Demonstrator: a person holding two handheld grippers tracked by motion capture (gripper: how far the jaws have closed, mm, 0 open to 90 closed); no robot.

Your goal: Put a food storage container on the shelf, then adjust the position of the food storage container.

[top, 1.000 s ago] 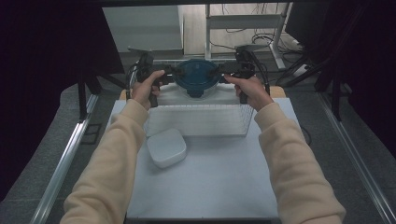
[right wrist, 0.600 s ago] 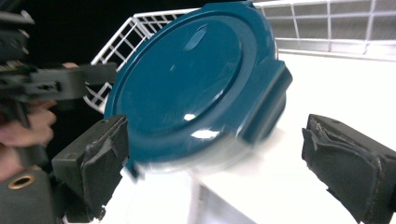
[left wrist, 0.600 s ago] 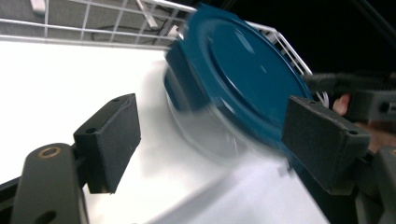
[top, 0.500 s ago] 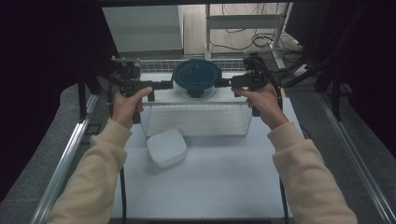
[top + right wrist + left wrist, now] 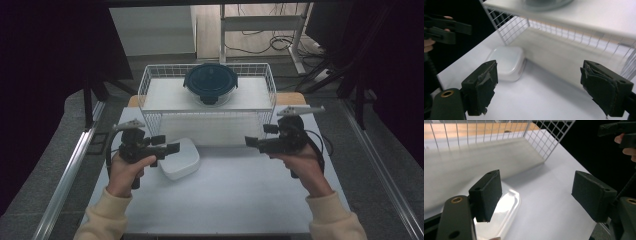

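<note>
We hold left tool (image 5: 167, 148) agape, empty, just above white square container (image 5: 178, 158) at near left of worktop (image 5: 240, 200) | right tool (image 5: 252, 142) agape, empty, jaws just closing slightly | lidded bowl (image 5: 210, 83) on wire basket (image 5: 150, 80), far.

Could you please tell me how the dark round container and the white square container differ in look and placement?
The dark round container is blue-black and circular, while the white square container is pale with rounded corners. The round one stands on top of the wire rack; the square one lies on the table, in front of it. Neither is gripped.
</note>
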